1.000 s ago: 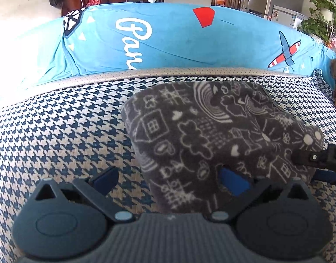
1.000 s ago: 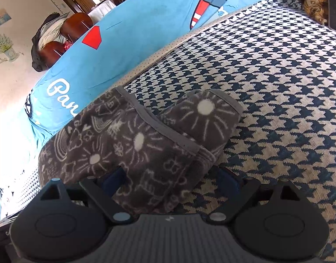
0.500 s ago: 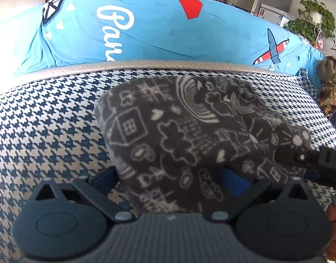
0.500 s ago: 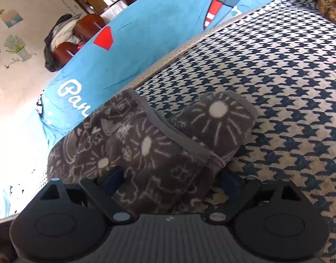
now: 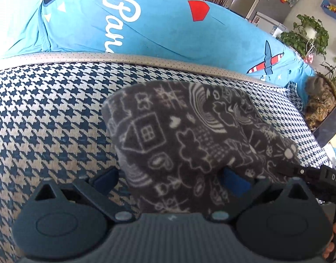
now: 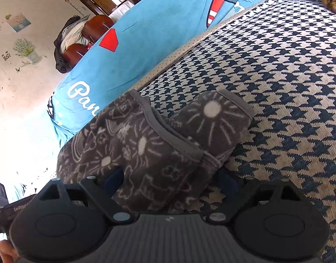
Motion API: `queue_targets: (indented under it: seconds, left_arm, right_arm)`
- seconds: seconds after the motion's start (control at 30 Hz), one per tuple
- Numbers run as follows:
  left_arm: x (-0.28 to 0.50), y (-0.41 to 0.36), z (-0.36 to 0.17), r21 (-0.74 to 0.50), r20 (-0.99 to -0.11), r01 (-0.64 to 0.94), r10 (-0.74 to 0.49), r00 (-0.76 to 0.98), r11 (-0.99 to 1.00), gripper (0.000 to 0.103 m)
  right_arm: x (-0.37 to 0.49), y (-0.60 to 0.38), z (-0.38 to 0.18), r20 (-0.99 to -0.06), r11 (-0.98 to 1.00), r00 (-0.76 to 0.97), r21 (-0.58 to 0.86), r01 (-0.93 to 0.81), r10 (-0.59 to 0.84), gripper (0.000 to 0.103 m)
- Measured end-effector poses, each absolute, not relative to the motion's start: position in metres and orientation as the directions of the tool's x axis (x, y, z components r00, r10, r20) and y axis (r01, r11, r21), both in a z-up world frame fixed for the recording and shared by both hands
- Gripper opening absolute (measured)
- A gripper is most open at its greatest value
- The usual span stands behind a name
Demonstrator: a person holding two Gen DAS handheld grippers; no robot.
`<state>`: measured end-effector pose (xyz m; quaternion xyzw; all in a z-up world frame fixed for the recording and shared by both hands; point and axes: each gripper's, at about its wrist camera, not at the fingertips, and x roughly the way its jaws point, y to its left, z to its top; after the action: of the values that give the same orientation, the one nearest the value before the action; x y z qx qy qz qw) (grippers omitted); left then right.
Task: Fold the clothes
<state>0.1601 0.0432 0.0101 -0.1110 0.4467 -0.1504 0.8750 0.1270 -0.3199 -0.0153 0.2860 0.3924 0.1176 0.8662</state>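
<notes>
Two grippers flanked one folded grey garment (image 5: pixel 190 144) lying on the houndstooth sofa seat (image 5: pixel 47 114), near its back edge below the blue cover (image 5: pixel 157 28). From the left wrist, the left gripper (image 5: pixel 171 182) stood spread, its fingers straddling the garment's near edge without clamping; the bundle's long axis ran left to right. From the right wrist, the right gripper (image 6: pixel 168 180) likewise gaped around the garment's (image 6: pixel 146 153) hemmed end, equally close.
</notes>
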Motion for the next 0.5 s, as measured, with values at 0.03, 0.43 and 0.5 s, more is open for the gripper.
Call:
queue_targets:
  seconds: [0.03,0.43,0.5]
  left_arm:
    - [0.161,0.046,0.01,-0.342,-0.746,0.161,-0.372,0.552,0.926,0.103]
    - [0.177,0.05,-0.01,-0.453,-0.728,0.138,-0.455,0.513,0.881,0.103]
    - [0.181,0.049,-0.015,-0.488,-0.718,0.125,-0.479,0.504,0.864,0.103]
  right_arm:
    - [0.127,-0.321,-0.015,-0.61,0.805,0.664,0.593,0.021,0.432,0.093]
    - [0.132,-0.324,-0.019,-0.585,0.776,0.666,0.63,0.015,0.462,0.093]
    - [0.133,-0.319,-0.019,-0.586,0.785,0.667,0.62,0.002,0.461,0.093]
